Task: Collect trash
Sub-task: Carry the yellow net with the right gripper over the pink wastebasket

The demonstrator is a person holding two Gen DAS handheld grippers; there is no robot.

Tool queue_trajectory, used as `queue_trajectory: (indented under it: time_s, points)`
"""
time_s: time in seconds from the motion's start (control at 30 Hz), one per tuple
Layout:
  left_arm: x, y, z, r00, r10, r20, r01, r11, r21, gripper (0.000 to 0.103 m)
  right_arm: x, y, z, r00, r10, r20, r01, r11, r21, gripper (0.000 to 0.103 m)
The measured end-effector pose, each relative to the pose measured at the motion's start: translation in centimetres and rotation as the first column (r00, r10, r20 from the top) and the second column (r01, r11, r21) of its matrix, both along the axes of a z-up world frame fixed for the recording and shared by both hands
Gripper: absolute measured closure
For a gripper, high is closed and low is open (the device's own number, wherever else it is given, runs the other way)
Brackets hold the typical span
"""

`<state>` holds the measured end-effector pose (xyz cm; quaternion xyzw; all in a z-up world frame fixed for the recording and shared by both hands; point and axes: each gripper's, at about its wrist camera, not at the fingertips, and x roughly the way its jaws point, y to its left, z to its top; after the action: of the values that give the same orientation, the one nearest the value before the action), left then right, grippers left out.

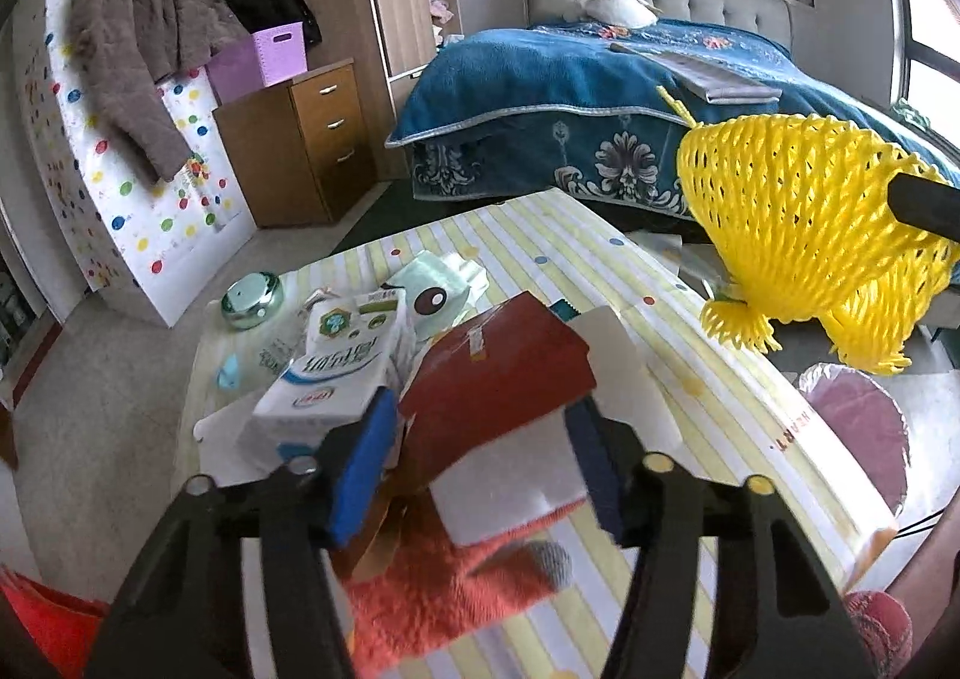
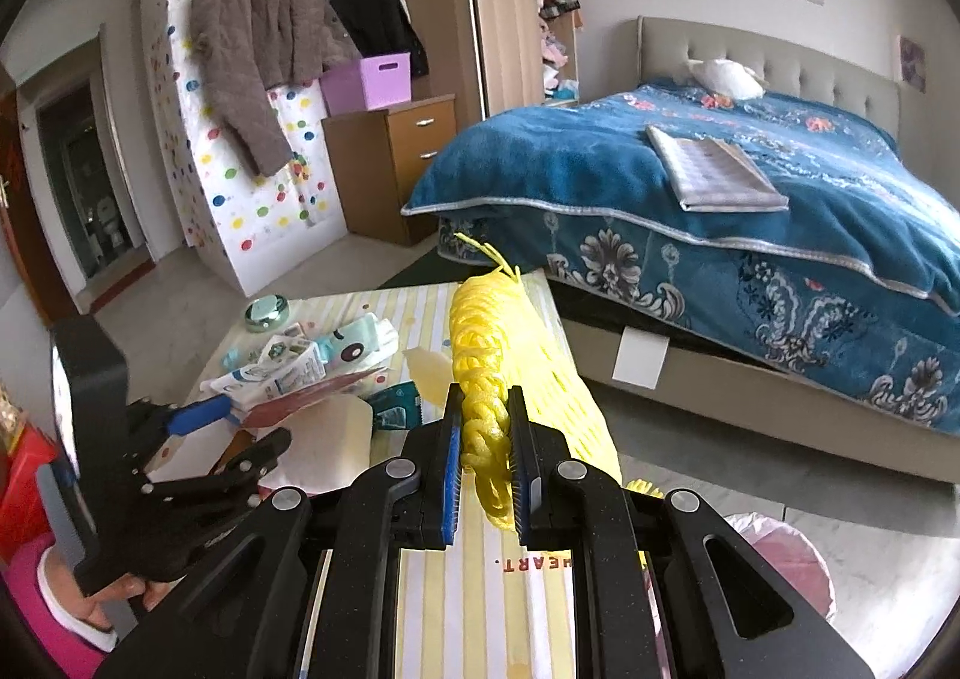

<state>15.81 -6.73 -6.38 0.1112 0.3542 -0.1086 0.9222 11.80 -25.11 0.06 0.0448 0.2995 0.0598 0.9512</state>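
You are in a bedroom: the bed with its blue floral blanket fills the 1 to 3 o'clock side, a folded grey cloth lying on it. At 11 o'clock stands a wooden drawer cabinet with a purple storage box on top, and a brown quilted jacket hangs over the polka-dot board behind it.

Directly ahead is the desk, covered in a yellow-striped cloth. The trash sits heaped at its centre: a white milk carton, a pale green tissue pack just behind it, and a small teal wrapper nearby. A shiny green round dish sits apart at 10 o'clock. An orange glove lies at 6 o'clock.

Your left hand-held gripper is spread wide around a red-and-white cardboard piece, whose white edge touches the right pad; I cannot tell whether it is truly gripped.

Your right hand-held gripper is clamped on a yellow foam fruit net, held above the desk's right edge. Below it at 4 o'clock is a pink-lined bin.
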Motion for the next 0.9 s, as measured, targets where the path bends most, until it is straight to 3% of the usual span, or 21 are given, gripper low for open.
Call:
queue_trajectory:
  time_s: [0.1, 0.23, 0.33, 0.5, 0.6, 0.73, 0.9]
  points:
    - [0.4, -0.2, 0.1, 1.0, -0.014, 0.011, 0.014, 1.0, 0.005, 0.058, -0.1, 0.0, -0.1, 1.0, 0.001, -0.003, -0.001, 1.0, 0.0, 0.089]
    - [1.1, 0.5, 0.8, 1.0, -0.01, 0.023, 0.01, 1.0, -0.013, 0.092, 0.1, -0.1, -0.3, 1.0, -0.008, -0.004, 0.008, 1.0, 0.0, 0.089]
    - [1.4, 1.2, 1.9, 0.998, 0.02, 0.054, -0.018, 0.999, -0.028, 0.103, -0.1, -0.2, -0.6, 1.0, -0.023, 0.003, 0.023, 1.0, -0.01, 0.089]
    - [-0.7, 2.7, 6.1, 0.991, 0.037, 0.127, -0.018, 0.989, -0.148, 0.103, -1.9, -1.2, 0.8, 0.997, -0.051, 0.056, 0.051, 0.999, 0.009, 0.089]
    - [-3.3, 2.4, 8.5, 0.986, 0.006, 0.164, 0.031, 0.976, -0.218, 0.103, -3.6, -2.0, 1.9, 0.994, -0.065, 0.088, 0.064, 0.998, 0.016, 0.089]
    - [-6.7, 0.6, 9.8, 0.979, -0.051, 0.199, 0.101, 0.963, -0.248, 0.103, -6.1, -3.1, 2.5, 0.991, -0.083, 0.1, 0.08, 0.996, 0.03, 0.089]
    - [-10.0, -3.3, 9.3, 0.966, -0.15, 0.211, 0.204, 0.943, -0.262, 0.103, -9.5, -5.3, 2.2, 0.988, -0.132, 0.082, 0.129, 0.991, 0.041, 0.089]
